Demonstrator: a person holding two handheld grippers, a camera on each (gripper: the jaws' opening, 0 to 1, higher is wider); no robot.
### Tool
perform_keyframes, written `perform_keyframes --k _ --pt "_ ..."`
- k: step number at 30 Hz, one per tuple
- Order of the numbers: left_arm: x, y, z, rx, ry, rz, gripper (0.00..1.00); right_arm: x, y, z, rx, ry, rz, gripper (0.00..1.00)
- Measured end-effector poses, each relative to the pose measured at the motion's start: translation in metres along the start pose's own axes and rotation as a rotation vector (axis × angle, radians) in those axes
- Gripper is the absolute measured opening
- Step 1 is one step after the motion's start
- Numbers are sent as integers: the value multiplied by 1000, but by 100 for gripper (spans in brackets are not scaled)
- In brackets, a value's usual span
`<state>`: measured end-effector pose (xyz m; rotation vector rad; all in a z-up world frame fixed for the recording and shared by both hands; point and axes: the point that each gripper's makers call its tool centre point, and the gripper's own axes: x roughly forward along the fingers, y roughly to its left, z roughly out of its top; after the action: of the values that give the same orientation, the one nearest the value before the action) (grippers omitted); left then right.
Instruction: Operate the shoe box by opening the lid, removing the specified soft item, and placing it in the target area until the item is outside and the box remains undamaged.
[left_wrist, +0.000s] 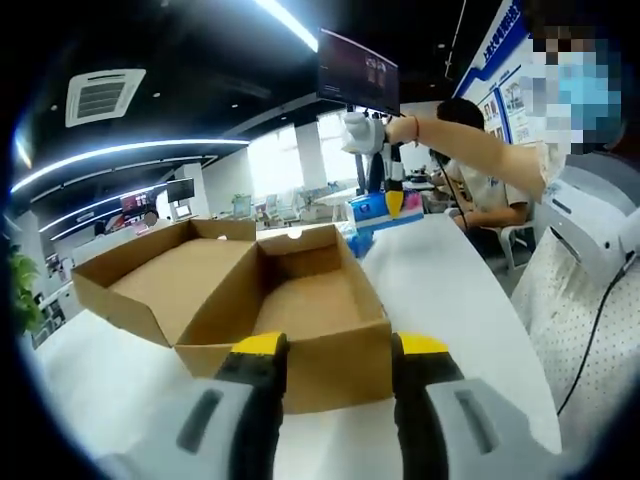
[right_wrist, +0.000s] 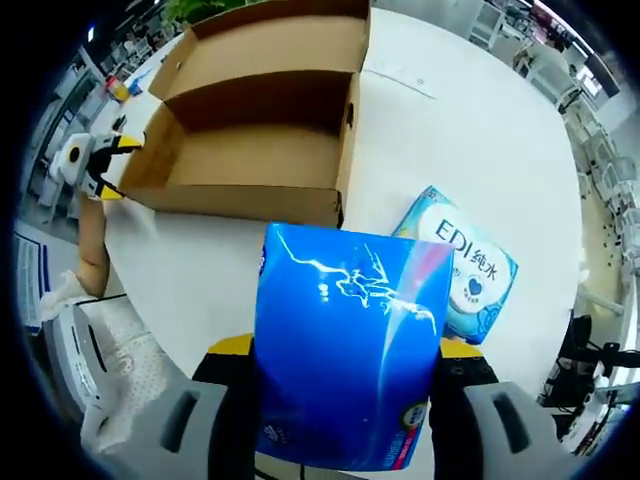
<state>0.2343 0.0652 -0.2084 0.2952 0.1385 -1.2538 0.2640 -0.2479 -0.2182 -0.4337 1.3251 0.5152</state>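
Blue glossy tissue pack (right_wrist: 345, 350) is clamped between the right gripper (right_wrist: 345, 400) jaws, centre-bottom of the right gripper view, already out of the open cardboard shoe box (right_wrist: 255, 130) at upper left. Best move, I'd judge: lower it flat onto the white table (right_wrist: 500, 130) next to the second pack (right_wrist: 460, 265) at right, then release. Soft, crinkly wrap, likely to deform. Left gripper (left_wrist: 335, 355) sits open, jaws straddling the box's near wall.

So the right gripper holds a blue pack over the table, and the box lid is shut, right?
Not quite: the box lid is open, as the right gripper view shows. The rest holds: the right gripper does hold a blue pack over the table.
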Motion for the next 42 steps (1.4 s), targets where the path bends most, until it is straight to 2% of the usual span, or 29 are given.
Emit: perform_keyframes --k 8,16,30,37,42 --pt "0 -1 -1 3 -3 -2 43 13 2 -11 -44 24 18 68" --pt "0 -1 -1 3 -4 -3 43 17 3 -17 -155 17 33 68" --pt "1 -2 2 2 -6 -4 43 24 1 -29 -322 48 53 67" --pt "1 -1 2 2 -7 -4 43 29 1 -35 -453 68 61 67" --pt "1 -1 2 2 -8 -5 43 33 3 -41 -578 79 78 67"
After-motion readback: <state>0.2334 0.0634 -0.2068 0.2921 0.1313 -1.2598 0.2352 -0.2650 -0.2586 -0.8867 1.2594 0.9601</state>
